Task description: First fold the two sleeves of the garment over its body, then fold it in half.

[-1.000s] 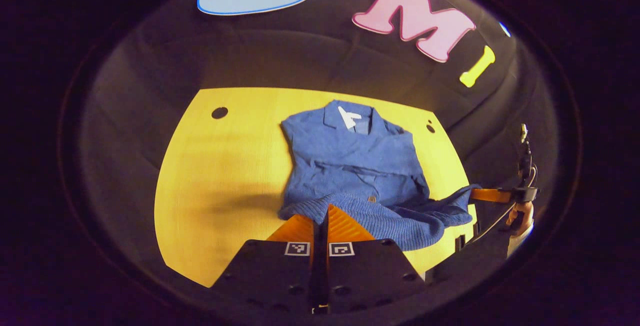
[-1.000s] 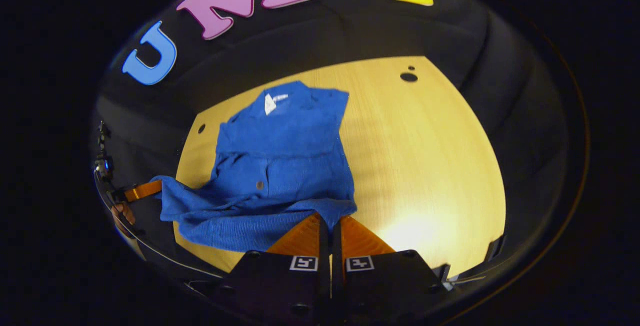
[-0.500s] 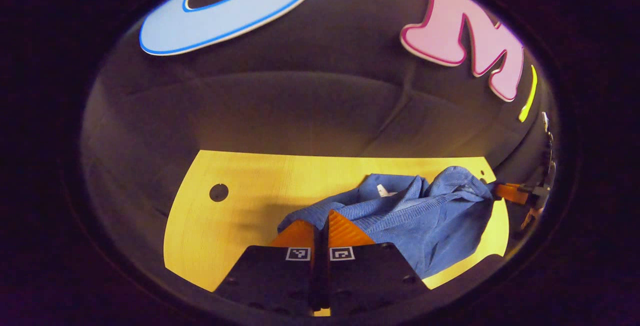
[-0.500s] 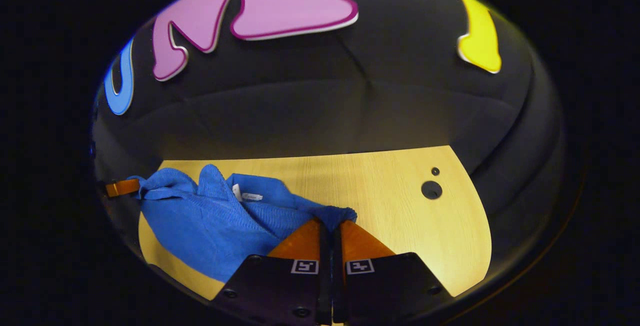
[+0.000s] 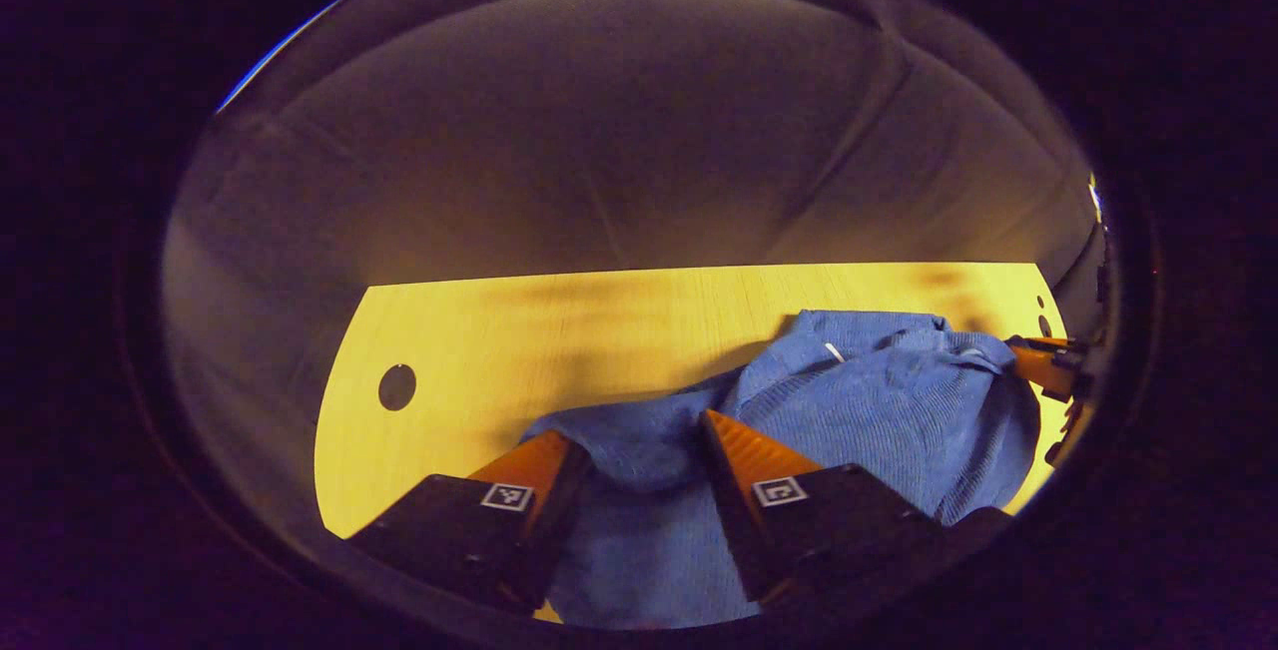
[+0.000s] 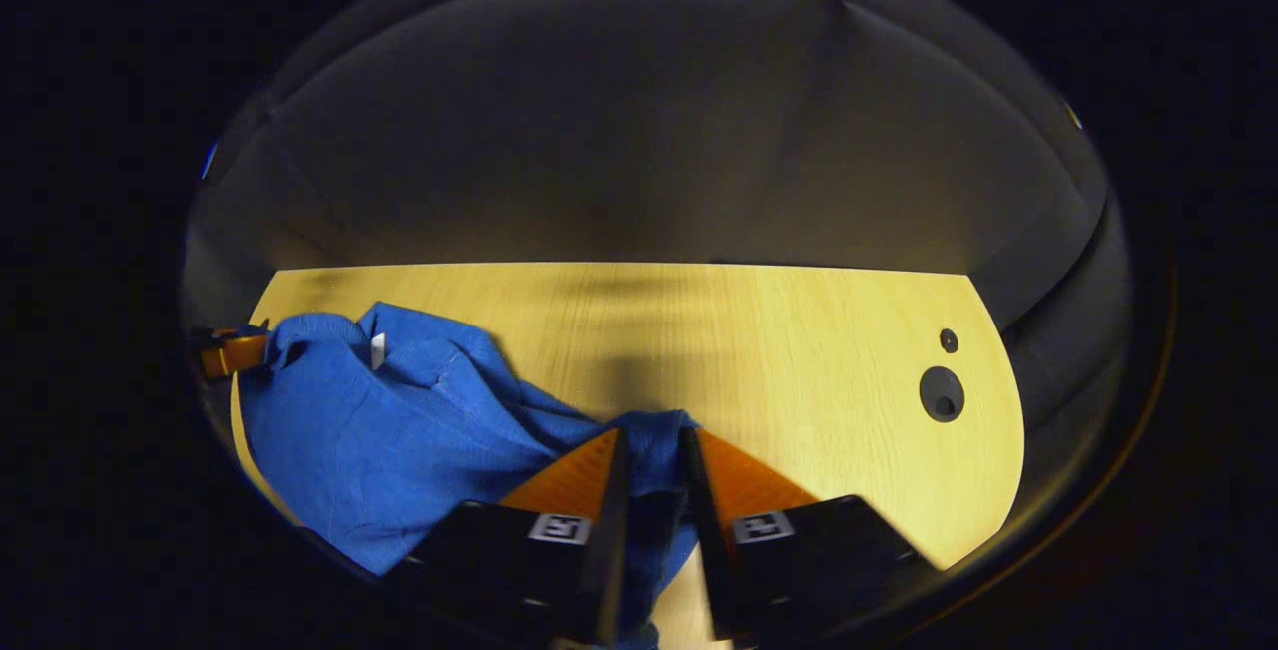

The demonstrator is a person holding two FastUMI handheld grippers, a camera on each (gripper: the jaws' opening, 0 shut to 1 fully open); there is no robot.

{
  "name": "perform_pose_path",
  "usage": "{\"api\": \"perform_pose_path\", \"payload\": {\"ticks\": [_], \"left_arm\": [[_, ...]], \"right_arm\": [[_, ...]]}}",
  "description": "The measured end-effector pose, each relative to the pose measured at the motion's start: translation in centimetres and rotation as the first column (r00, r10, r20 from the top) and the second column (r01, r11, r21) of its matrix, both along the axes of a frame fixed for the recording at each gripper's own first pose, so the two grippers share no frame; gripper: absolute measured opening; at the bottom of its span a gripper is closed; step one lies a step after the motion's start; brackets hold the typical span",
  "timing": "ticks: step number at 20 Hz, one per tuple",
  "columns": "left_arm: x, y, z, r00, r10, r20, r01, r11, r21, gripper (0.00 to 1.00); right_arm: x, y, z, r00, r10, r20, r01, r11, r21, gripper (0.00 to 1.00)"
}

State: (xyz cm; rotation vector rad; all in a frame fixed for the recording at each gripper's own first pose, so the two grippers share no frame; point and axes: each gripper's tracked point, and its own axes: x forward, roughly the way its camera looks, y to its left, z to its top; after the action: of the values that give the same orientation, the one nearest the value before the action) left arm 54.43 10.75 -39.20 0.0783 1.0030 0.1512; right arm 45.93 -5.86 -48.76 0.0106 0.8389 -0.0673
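**Two grippers finishing the half fold, letting go at the far edge**

Both grippers are sitting low over the blue garment [image 5: 879, 410] on the yellow table [image 5: 479, 350]. The left gripper [image 5: 639, 440] is spread wide, cloth lying between its fingers, nothing pinched. The right gripper [image 6: 651, 450] is parted only a little, with a fold of garment running up through the gap; I cannot tell whether it is gripping. The garment is lying bunched, hem end carried toward the collar. Judged step: release after folding in half. Next move is calling for both to open fully and back away without dragging cloth.
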Motion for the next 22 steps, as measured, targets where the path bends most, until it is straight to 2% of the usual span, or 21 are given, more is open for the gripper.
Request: {"api": "perform_pose_path", "payload": {"ticks": [1,2,3,6,8,9,12,13,14,15,17,19,22], "left_arm": [[0.4,0.0,-0.1,0.999,0.025,0.022,-0.025,1.000,0.013,0.70],[0.5,-0.2,0.1,0.998,0.047,0.046,-0.047,0.999,0.011,0.69],[0.4,-0.4,0.5,0.996,0.062,0.062,-0.063,0.998,0.011,0.69],[0.7,-1.2,2.5,0.995,0.023,0.099,-0.025,0.999,0.023,0.71],[2.0,-2.2,4.4,0.982,-0.020,0.189,0.026,0.999,-0.026,0.72],[1.3,-2.4,5.3,0.984,-0.035,0.177,0.041,0.999,-0.031,0.73],[0.0,-0.9,7.8,0.977,0.004,0.212,-0.006,1.000,0.008,0.77],[-0.6,0.1,9.8,0.967,0.025,0.253,-0.036,0.999,0.039,0.77],[-1.0,0.6,11.7,0.954,0.029,0.298,-0.048,0.997,0.056,0.82],[-0.9,-0.2,13.1,0.945,0.012,0.327,-0.028,0.999,0.043,0.83],[-2.0,-0.9,14.4,0.943,0.002,0.333,-0.031,0.996,0.082,0.81],[-2.6,-2.6,15.6,0.930,0.009,0.368,-0.030,0.998,0.051,0.80],[-5.8,-4.3,19.8,0.905,0.015,0.424,-0.022,1.000,0.010,0.82]], "right_arm": [[0.5,-0.4,0.4,1.000,-0.001,0.025,0.001,1.000,0.000,0.47],[0.7,-0.6,0.7,0.999,-0.003,0.039,0.002,1.000,0.010,0.66],[0.6,-0.5,1.3,0.999,0.001,0.047,-0.002,1.000,0.021,0.92],[-0.2,-0.6,4.1,0.993,0.058,0.101,-0.057,0.998,-0.013,0.94],[-0.6,0.8,6.1,0.984,0.107,0.144,-0.107,0.994,-0.013,0.96],[-1.0,1.4,7.4,0.980,0.122,0.157,-0.122,0.993,-0.010,0.97],[-2.2,2.4,10.2,0.967,0.162,0.198,-0.162,0.987,-0.018,0.97],[-2.8,2.9,10.9,0.963,0.181,0.200,-0.180,0.983,-0.026,0.96],[-3.4,3.3,11.7,0.959,0.196,0.203,-0.194,0.981,-0.030,0.96],[-4.0,3.6,12.5,0.956,0.208,0.208,-0.205,0.978,-0.036,0.97],[-5.4,3.8,14.4,0.949,0.217,0.228,-0.213,0.976,-0.042,0.97],[-6.5,4.3,16.6,0.937,0.216,0.274,-0.213,0.976,-0.041,0.98],[-9.4,5.1,20.3,0.923,0.212,0.320,-0.211,0.977,-0.040,0.97]]}}
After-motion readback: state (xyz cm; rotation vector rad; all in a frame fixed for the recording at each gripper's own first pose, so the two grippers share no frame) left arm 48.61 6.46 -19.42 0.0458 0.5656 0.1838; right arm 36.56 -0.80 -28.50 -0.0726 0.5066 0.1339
